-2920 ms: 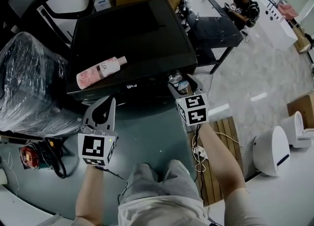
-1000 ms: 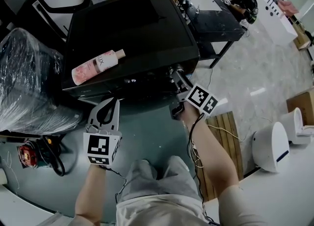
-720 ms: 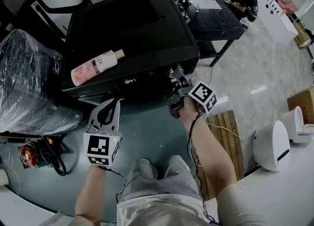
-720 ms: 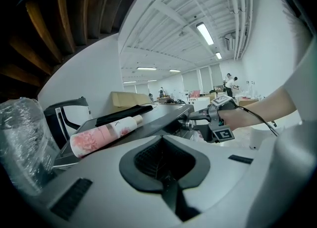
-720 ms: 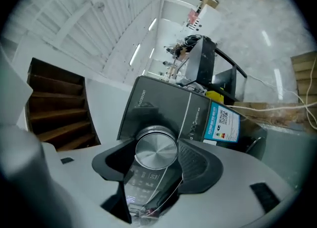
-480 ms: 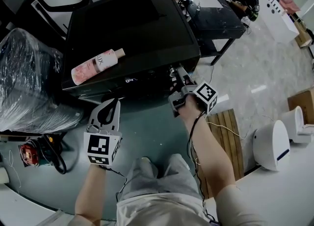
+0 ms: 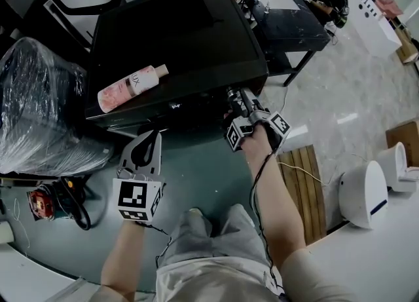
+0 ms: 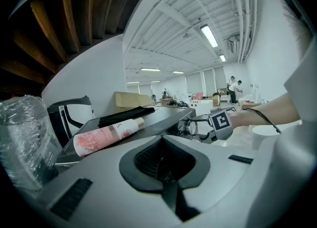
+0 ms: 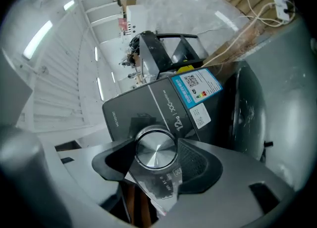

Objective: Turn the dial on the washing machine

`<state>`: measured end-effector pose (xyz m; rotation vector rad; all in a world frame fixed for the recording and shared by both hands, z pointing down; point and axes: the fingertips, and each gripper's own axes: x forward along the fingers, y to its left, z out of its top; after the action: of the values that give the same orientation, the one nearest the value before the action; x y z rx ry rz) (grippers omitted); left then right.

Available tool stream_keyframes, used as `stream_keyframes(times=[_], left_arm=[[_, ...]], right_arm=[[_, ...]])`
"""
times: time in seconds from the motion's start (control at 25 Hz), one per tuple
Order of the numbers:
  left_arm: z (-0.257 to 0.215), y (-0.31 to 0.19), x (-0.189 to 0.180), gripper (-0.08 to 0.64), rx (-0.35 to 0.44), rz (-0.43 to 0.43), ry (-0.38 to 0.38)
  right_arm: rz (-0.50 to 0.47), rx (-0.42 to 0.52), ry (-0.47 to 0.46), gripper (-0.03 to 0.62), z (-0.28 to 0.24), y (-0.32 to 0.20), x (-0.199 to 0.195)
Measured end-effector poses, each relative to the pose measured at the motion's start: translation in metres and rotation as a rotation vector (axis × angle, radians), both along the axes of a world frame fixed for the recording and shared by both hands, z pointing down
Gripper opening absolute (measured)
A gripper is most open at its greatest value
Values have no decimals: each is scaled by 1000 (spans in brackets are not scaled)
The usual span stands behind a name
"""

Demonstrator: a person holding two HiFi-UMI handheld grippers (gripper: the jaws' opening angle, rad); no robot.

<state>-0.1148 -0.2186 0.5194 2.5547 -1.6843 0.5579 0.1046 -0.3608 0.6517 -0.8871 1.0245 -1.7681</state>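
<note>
- Brushed metal inside a polished ring is what the dial is made of. It is seated at the right end of the dark front panel of the washing machine, at 4 o'clock from the middle of the machine's top in the head view.
- A stiff, fixed knob is to be expected. It can only be rotated, probably in clicks, and nothing has to be lifted. The smooth ring is judged slippery, so hold is best taken on opposite sides of it, square to the panel.
- The right tongs are set around the dial and have just been opening a little. The dial is between them, and both pads appear to lie against its ring at roughly 9 and 3 o'clock in the right gripper view.
- The left tongs are closed to a point with nothing held, and are kept low before the machine's front, at 7 o'clock from the dial.
- A pink bottle is laid on its side on the machine's top, at 9 o'clock from the dial and well apart from it.
- An energy label is stuck on the panel at 1 o'clock from the dial.
- A plastic-wrapped bundle is seen at 9 o'clock of the machine, a black surface at 2 o'clock and wooden slats on the floor at 5 o'clock. None of these is judged to be in the way.
- Only the cable along the right forearm might be snagged.
</note>
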Motion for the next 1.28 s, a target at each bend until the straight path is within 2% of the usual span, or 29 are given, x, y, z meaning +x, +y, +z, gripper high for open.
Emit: stream_keyframes(times=[0.12, 0.48, 0.6, 0.68, 0.72, 0.8, 1.04, 1.16, 1.2, 1.28], left_arm=[[2, 1, 7, 20, -19, 8, 28], [8, 2, 11, 20, -41, 10, 46], [7, 4, 8, 20, -48, 3, 42], [6, 5, 4, 20, -50, -3, 43], [6, 6, 2, 20, -52, -6, 43], [7, 7, -1, 20, -59, -11, 44], [16, 11, -1, 20, -83, -11, 44], [20, 11, 2, 20, -91, -5, 42], [21, 11, 3, 20, -92, -3, 41], [22, 12, 4, 20, -91, 0, 39]], right_arm=[[62, -55, -151, 282, 5, 1, 0], [153, -118, -371, 281, 8, 3, -2], [151, -108, -373, 282, 2, 2, -3], [135, -88, -309, 282, 0, 1, -2], [117, -69, -235, 284, -1, 1, -2], [58, -10, -12, 284, -5, 3, -1], [-252, 262, 955, 343, -26, 20, -12], [-369, 370, 1428, 345, -35, 22, -21], [-388, 396, 1547, 345, -38, 22, -22], [-407, 434, 1722, 345, -44, 20, -24]])
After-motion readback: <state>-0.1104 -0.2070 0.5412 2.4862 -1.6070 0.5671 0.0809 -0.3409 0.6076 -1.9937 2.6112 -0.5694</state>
